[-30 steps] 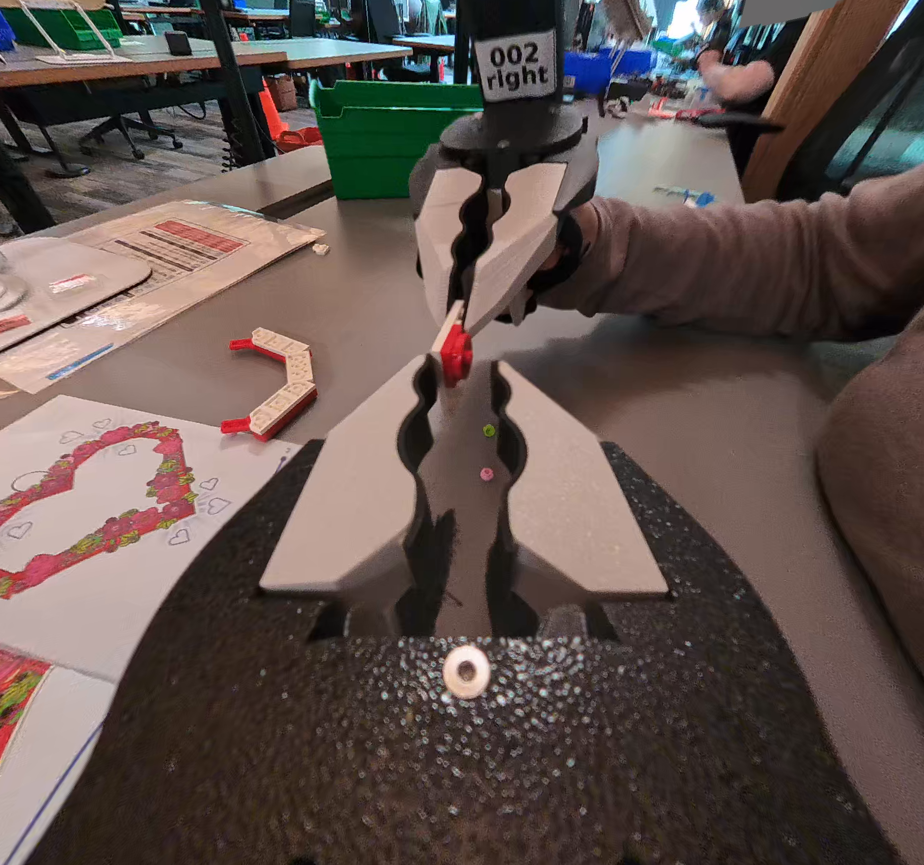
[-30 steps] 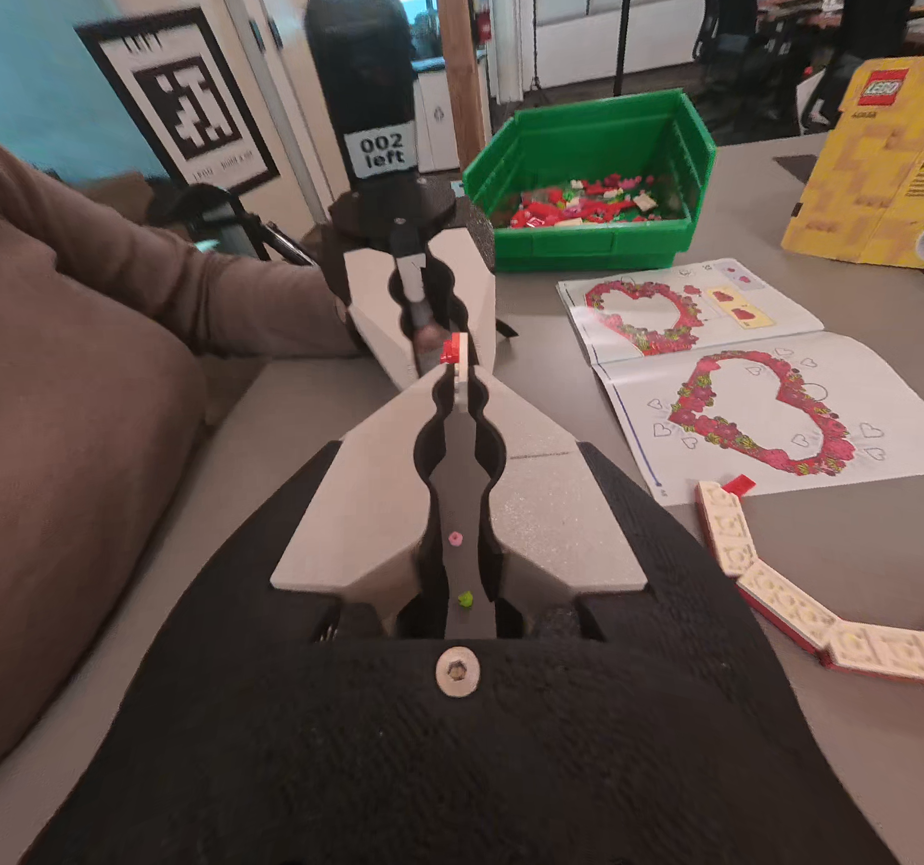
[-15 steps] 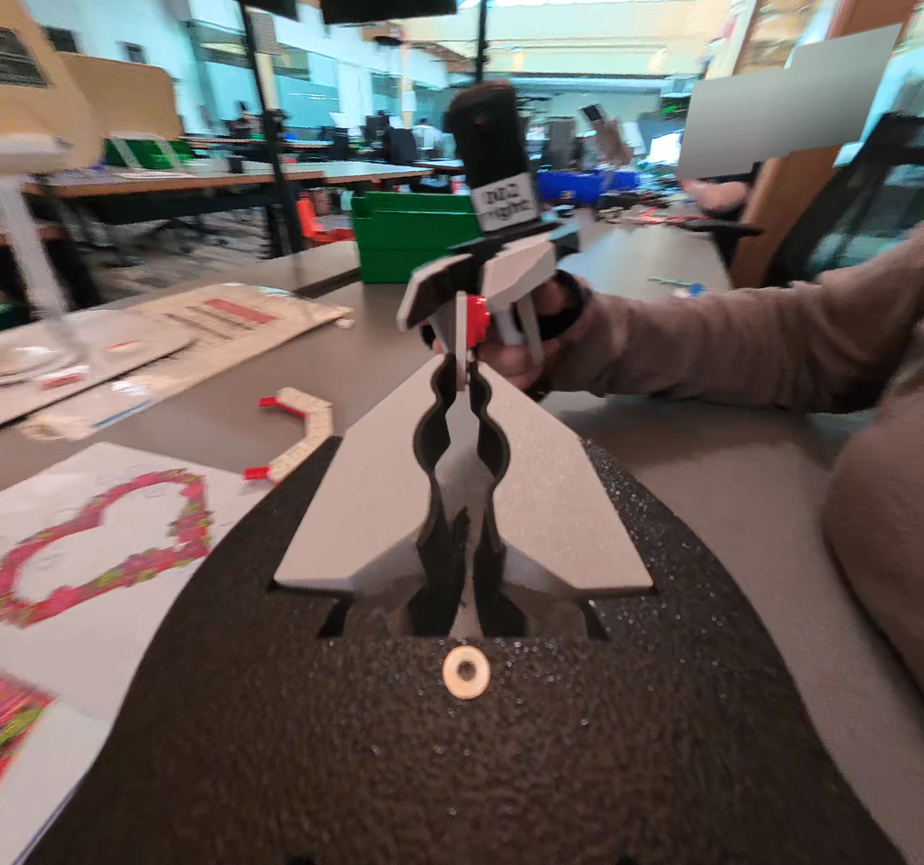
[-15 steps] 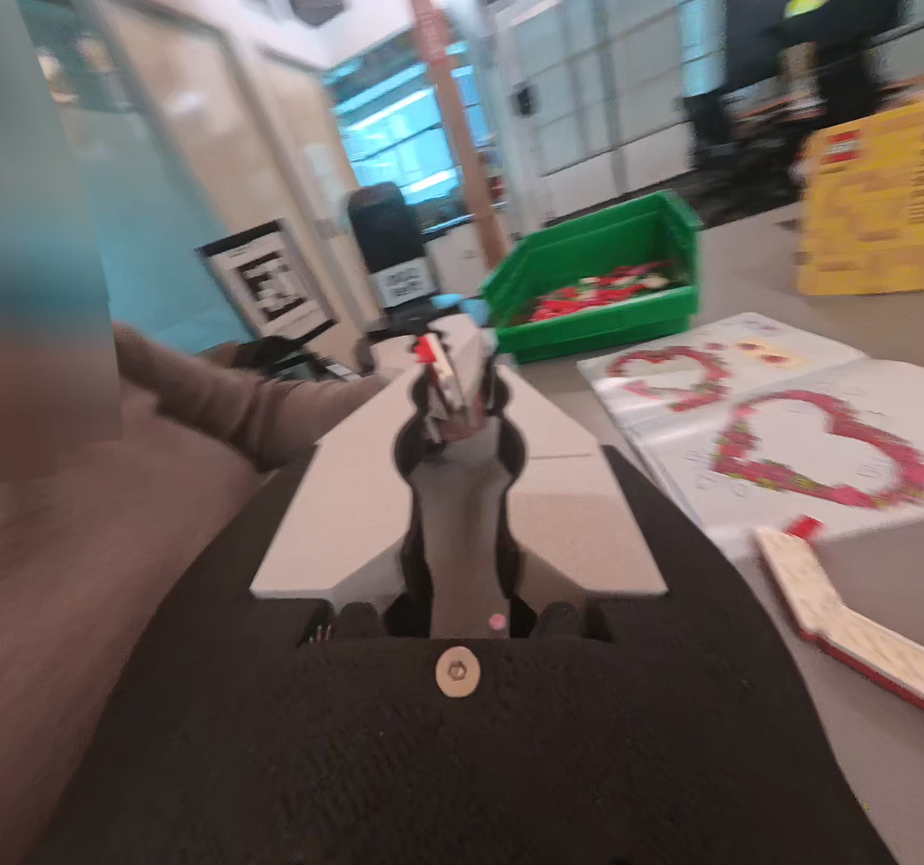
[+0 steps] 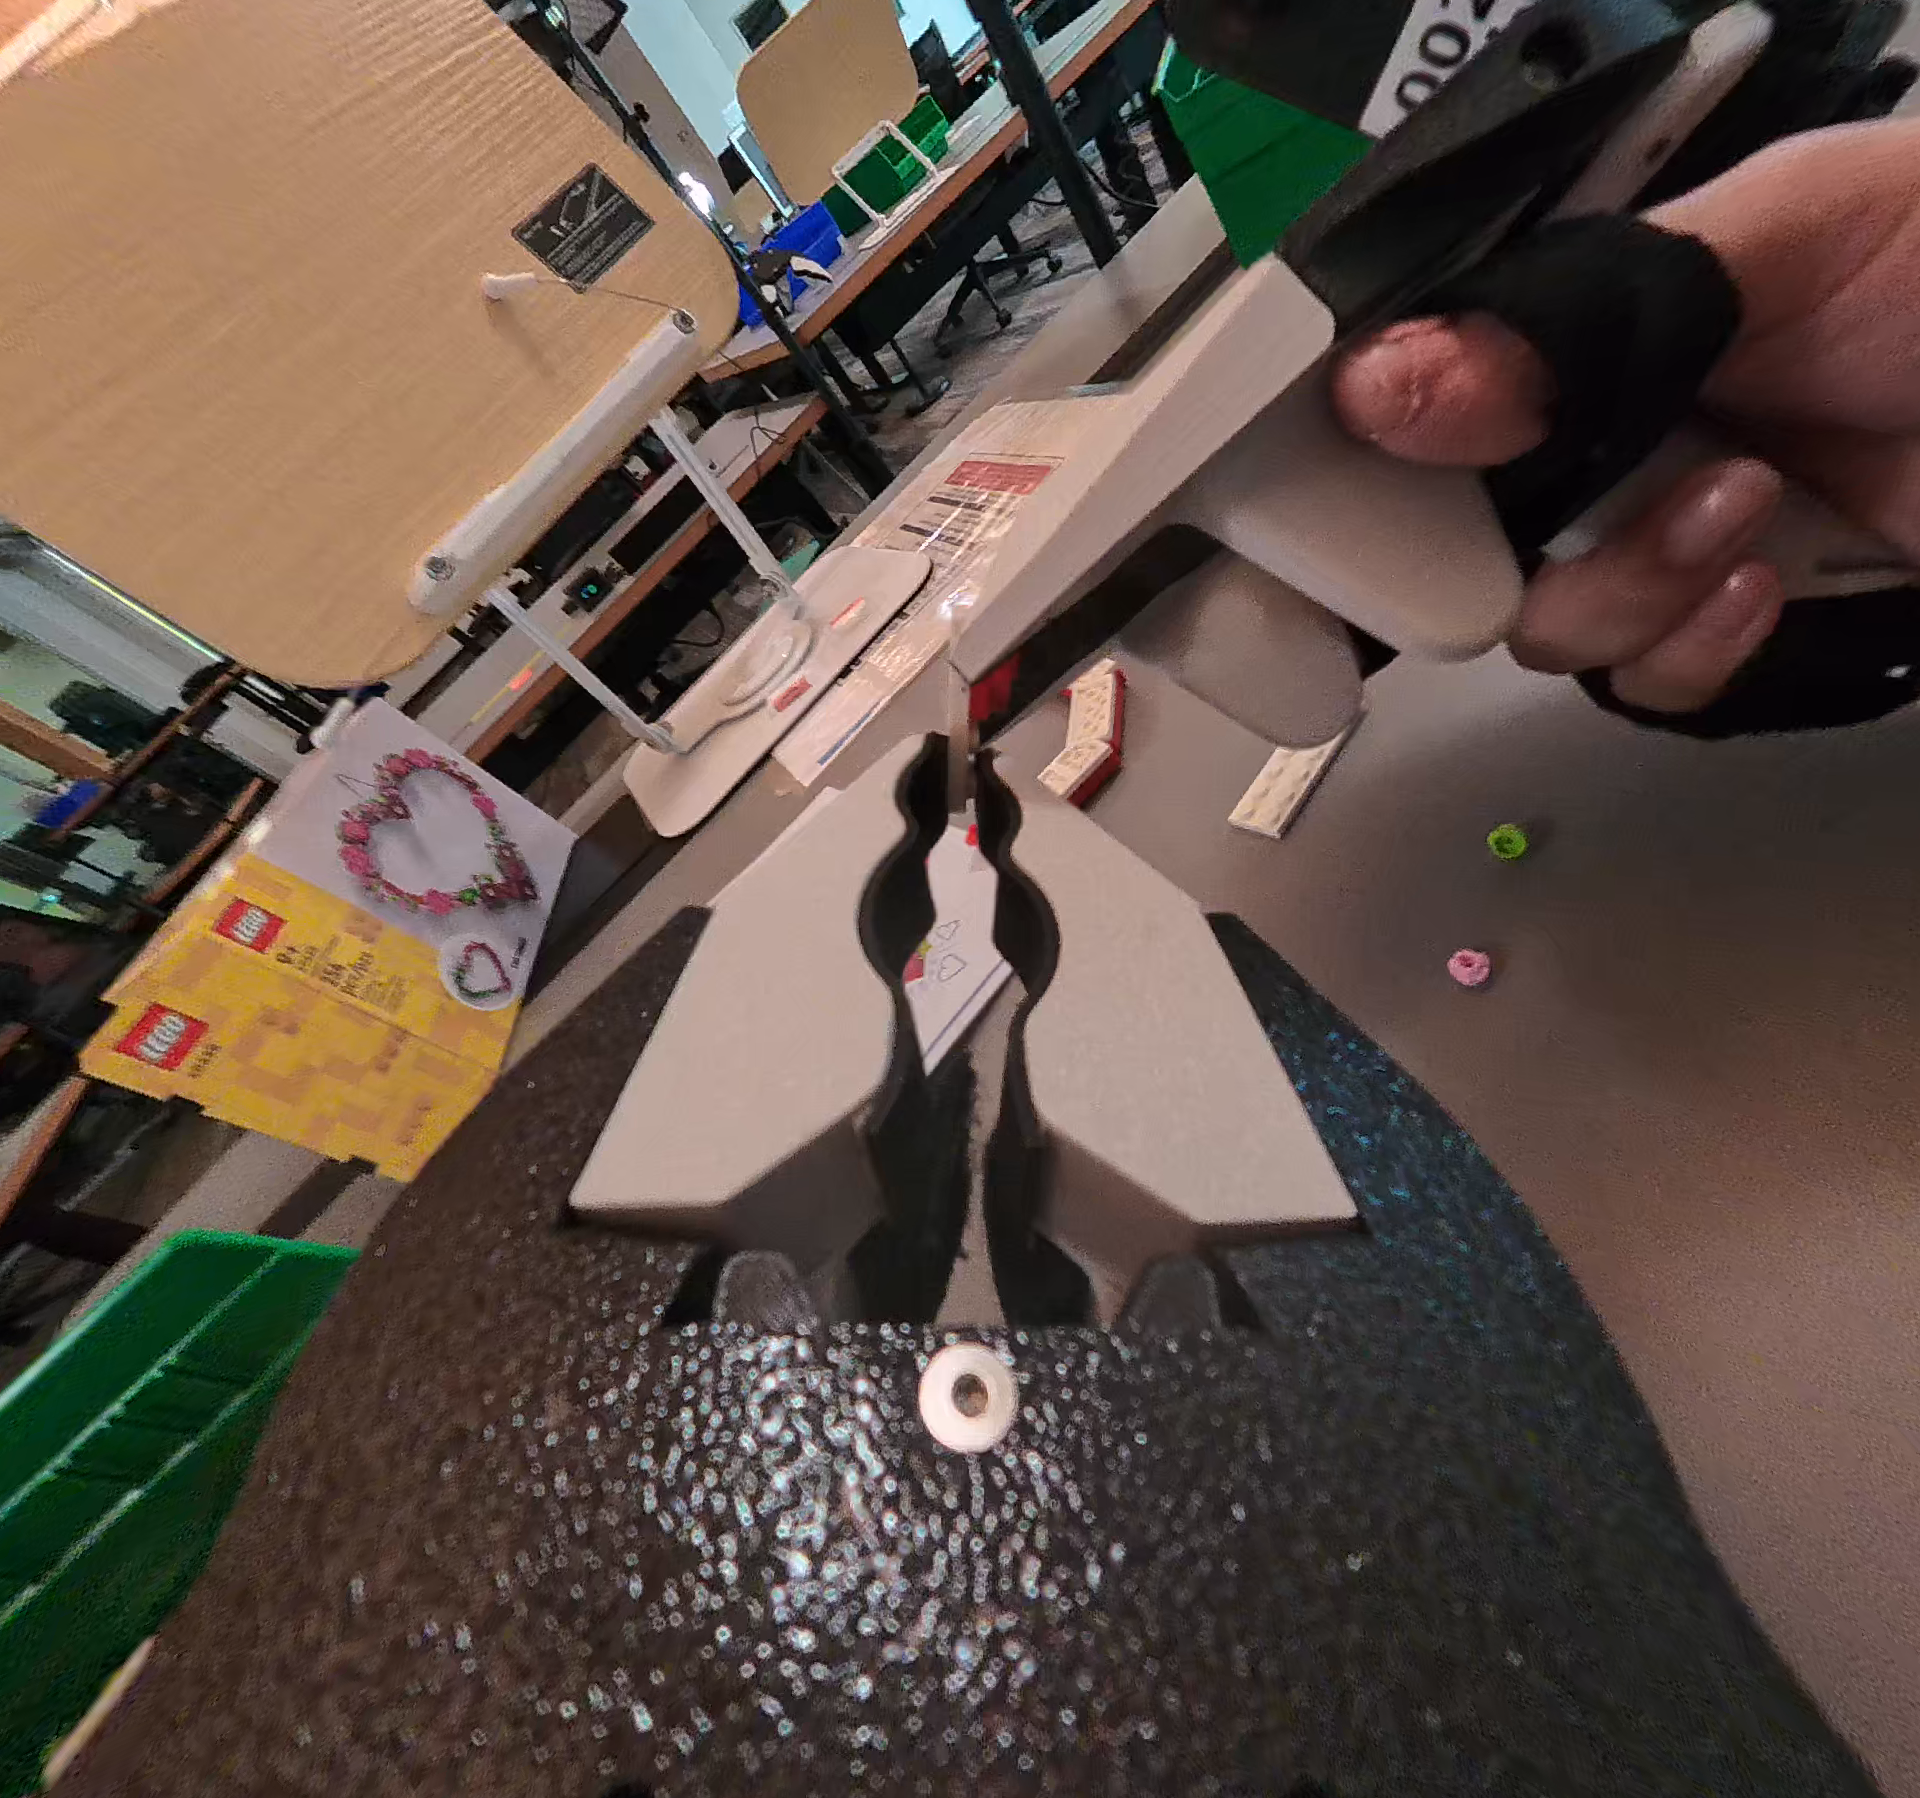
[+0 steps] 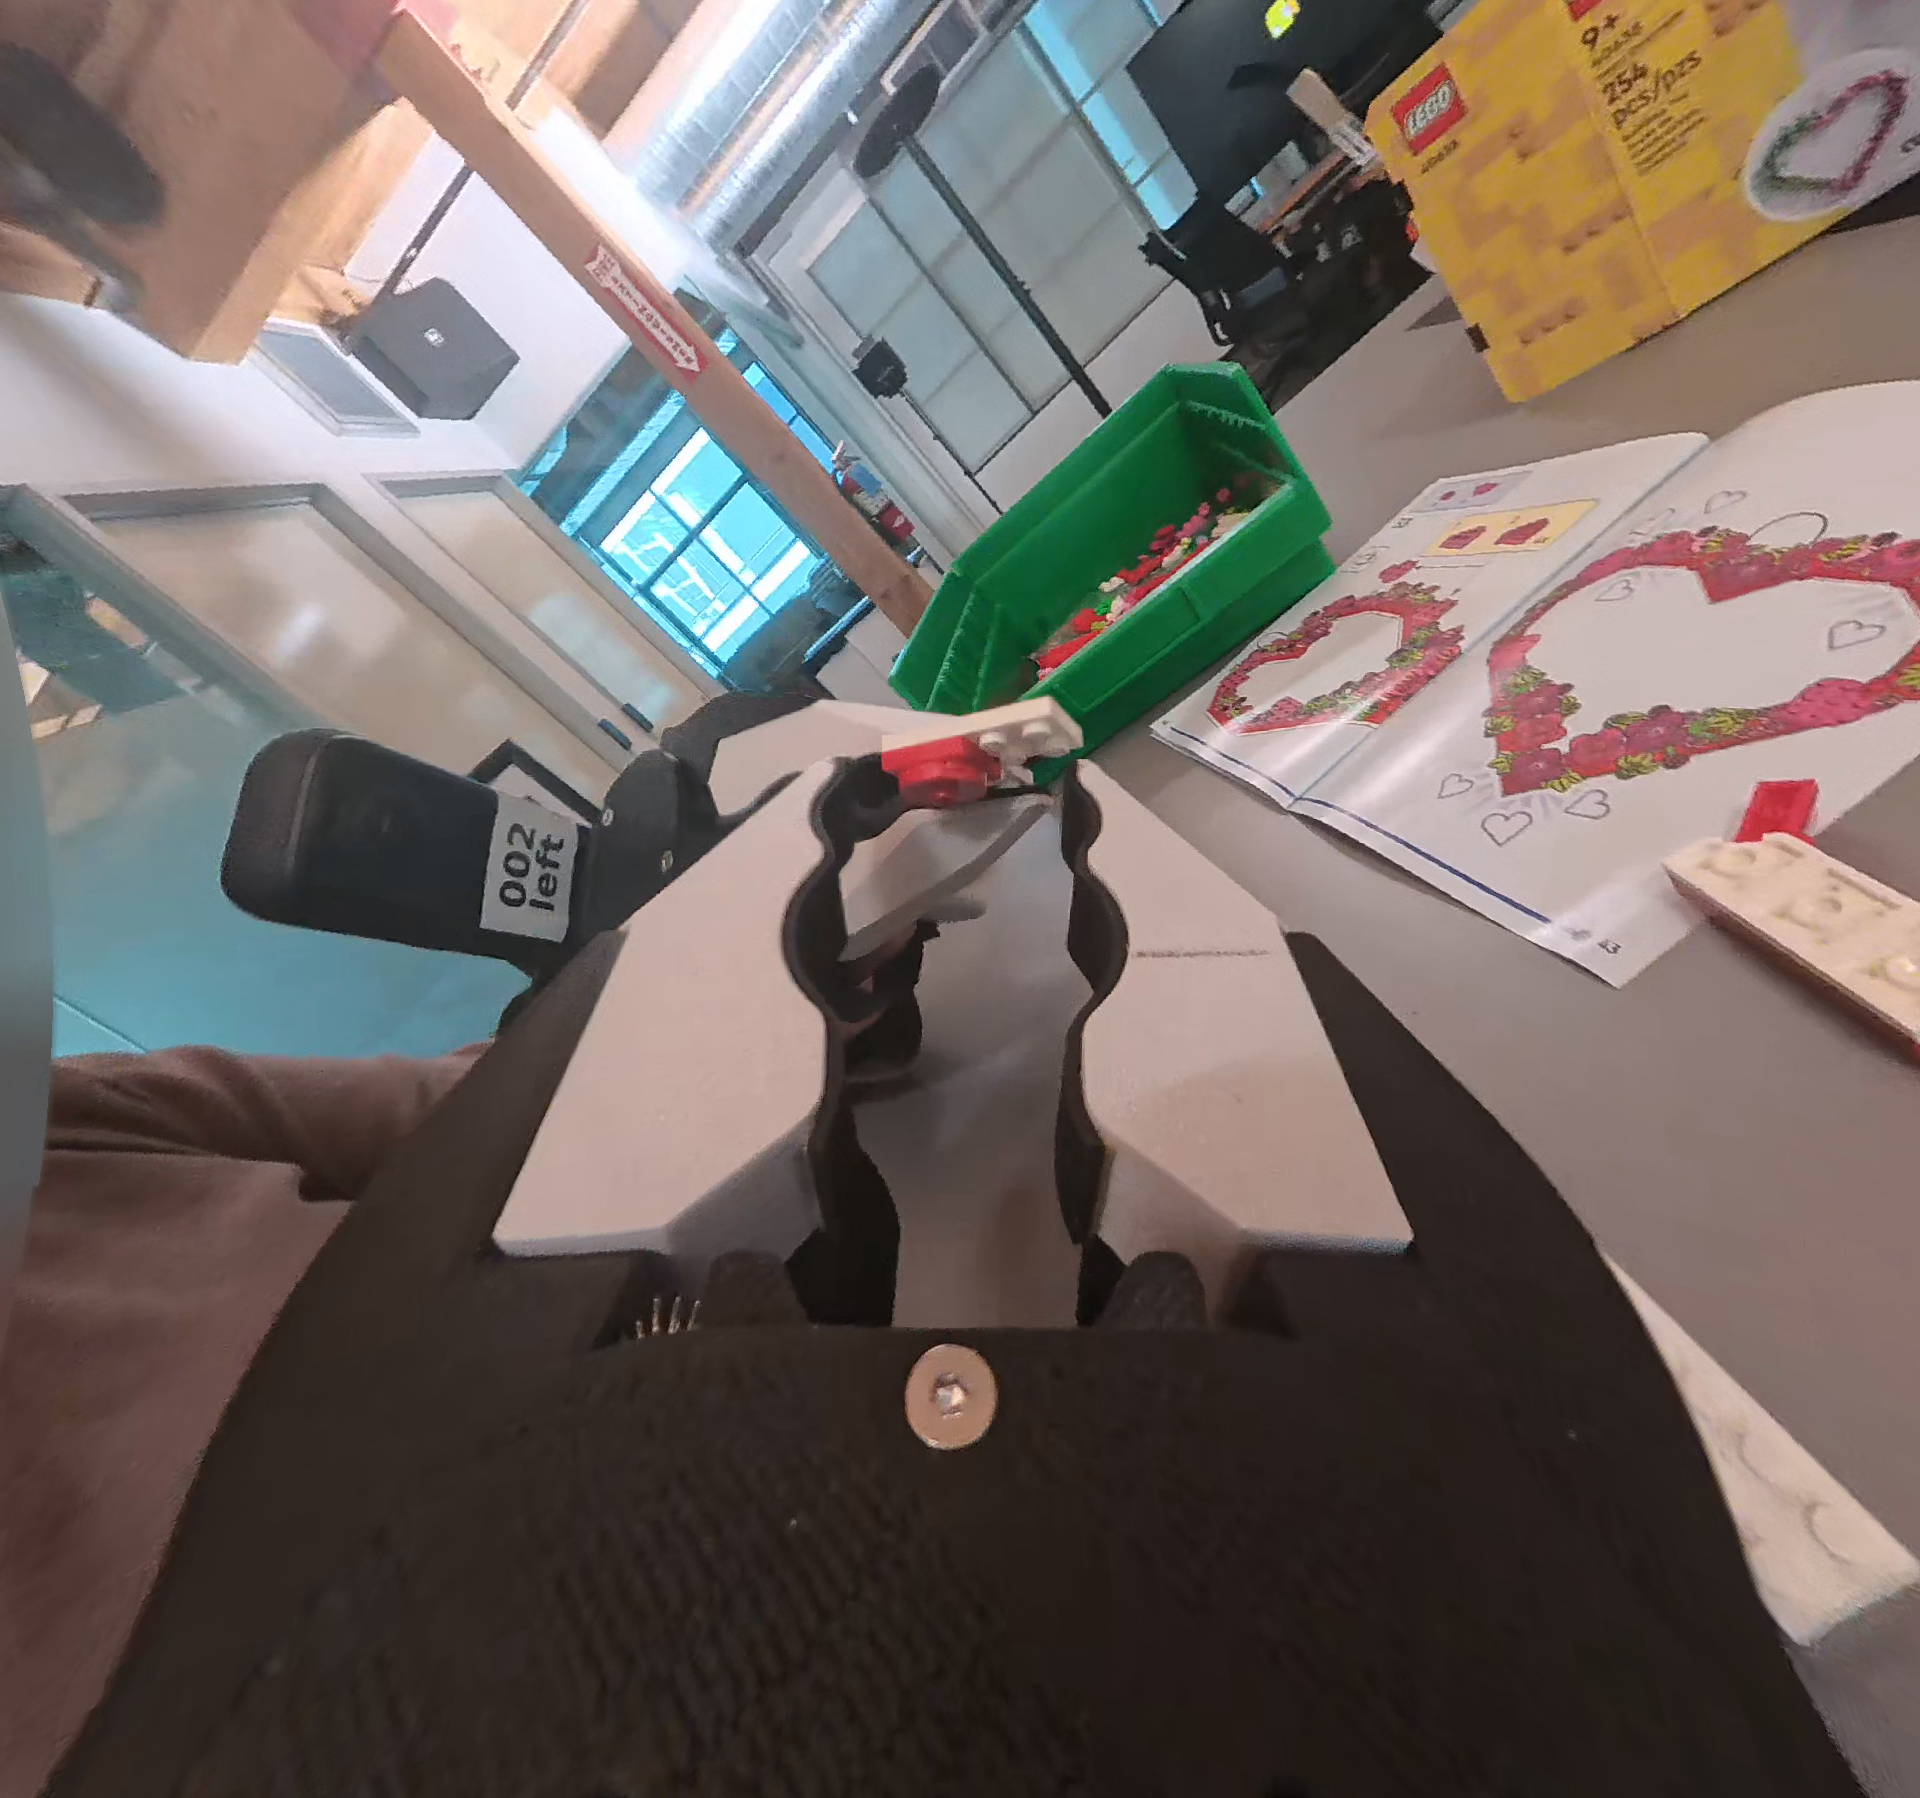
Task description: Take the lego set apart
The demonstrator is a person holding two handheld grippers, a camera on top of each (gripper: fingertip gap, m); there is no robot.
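- Your left gripper (image 5: 961,761) is clamped on a thin white lego plate (image 6: 1023,732) with a small red lego piece (image 6: 935,769) attached, held above the grey table (image 5: 1558,1073).
- Your right gripper (image 6: 951,792) has its fingers spread around the red piece; whether it grips is unclear.
- The white-and-red curved lego segment (image 5: 1091,730) lies on the table beyond.
- The green plastic bin (image 6: 1101,564) holds loose bricks.

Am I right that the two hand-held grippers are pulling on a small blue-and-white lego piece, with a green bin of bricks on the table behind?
Nearly: the piece is red and white, not blue and white. The right wrist view shows the red-and-white lego piece at the tips of the right hand-held gripper, with the left hand-held gripper meeting it, and the green bin of bricks on the table behind.
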